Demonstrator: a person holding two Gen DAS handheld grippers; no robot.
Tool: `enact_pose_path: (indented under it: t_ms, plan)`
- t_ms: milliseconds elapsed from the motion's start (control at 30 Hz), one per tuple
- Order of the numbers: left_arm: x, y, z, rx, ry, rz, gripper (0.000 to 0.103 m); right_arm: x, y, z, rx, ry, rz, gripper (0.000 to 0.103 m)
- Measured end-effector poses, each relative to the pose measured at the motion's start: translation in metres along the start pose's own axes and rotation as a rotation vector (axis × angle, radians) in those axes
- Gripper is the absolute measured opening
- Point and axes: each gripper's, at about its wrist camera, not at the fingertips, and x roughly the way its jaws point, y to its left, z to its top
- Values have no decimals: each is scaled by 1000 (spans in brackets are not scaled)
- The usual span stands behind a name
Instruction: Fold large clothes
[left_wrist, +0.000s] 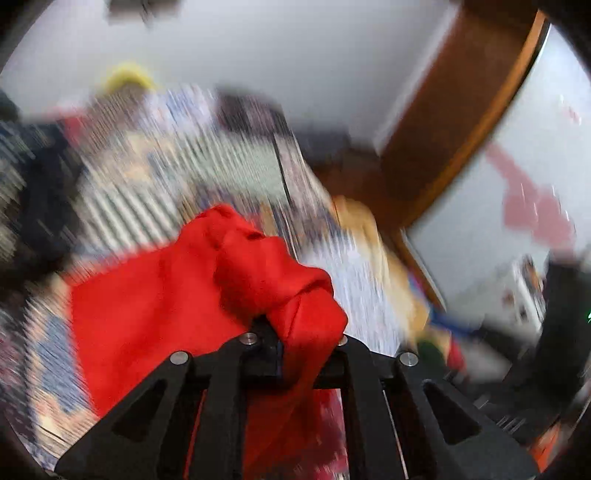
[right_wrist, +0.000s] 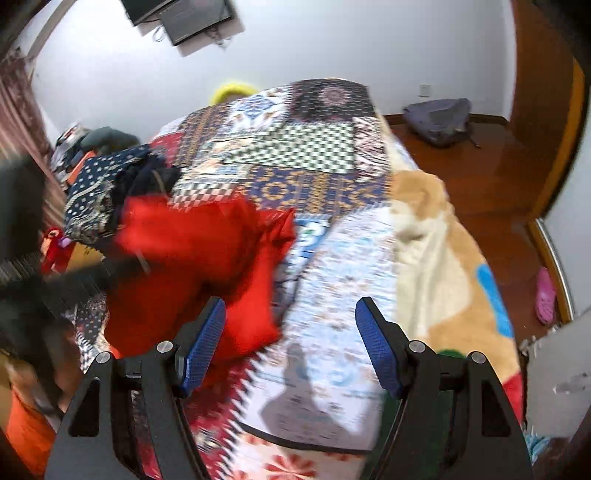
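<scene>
Pinching a bunched corner of the red garment (left_wrist: 207, 280) in the left gripper (left_wrist: 295, 343) above the patchwork bed (right_wrist: 332, 258), probably to spread it, right gripper (right_wrist: 291, 343) wide and empty.

Bright even indoor light, heavy motion blur in left wrist view, milder in right, fisheye-curved dark edges.
</scene>
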Motion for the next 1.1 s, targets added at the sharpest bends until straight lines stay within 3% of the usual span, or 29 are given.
enact_pose_path:
  t_ms: [33, 100, 233, 367, 500, 567, 633, 767, 867, 967, 1100]
  plan:
    - [21, -1, -12, 5, 98, -27, 6, 0, -5, -2, 14, 4, -6, 69]
    - [38, -5, -28, 43, 172, -13, 18, 2, -12, -3, 35, 14, -1, 69]
    - [19, -12, -39, 124, 153, -15, 43, 3, -7, -5, 22, 24, 10, 69]
    - [-23, -7, -29, 108, 54, -20, 51, -12, 6, -3, -17, -12, 37, 69]
    - [-73, 23, -24, 71, -126, 105, 68, -12, 33, 11, -78, -44, 73, 69]
    - [-81, 43, -22, 60, -162, 177, 71, -6, 49, 17, -114, -42, 85, 69]
    - [-83, 61, -25, 40, -149, 229, 72, 7, 63, 20, -160, -25, 94, 70]
    - [-60, 96, -46, -11, -19, 240, 72, 43, 77, 18, -208, 51, 103, 70]
    - [-42, 99, -69, 16, 46, 262, 72, 68, 63, 11, -163, 120, 77, 70]
    - [-33, 103, -89, 27, 48, 286, 81, 82, 34, -1, -129, 169, -9, 70]
    - [-33, 115, -101, -14, 31, 233, 87, 75, 5, -17, -108, 170, 39, 70]
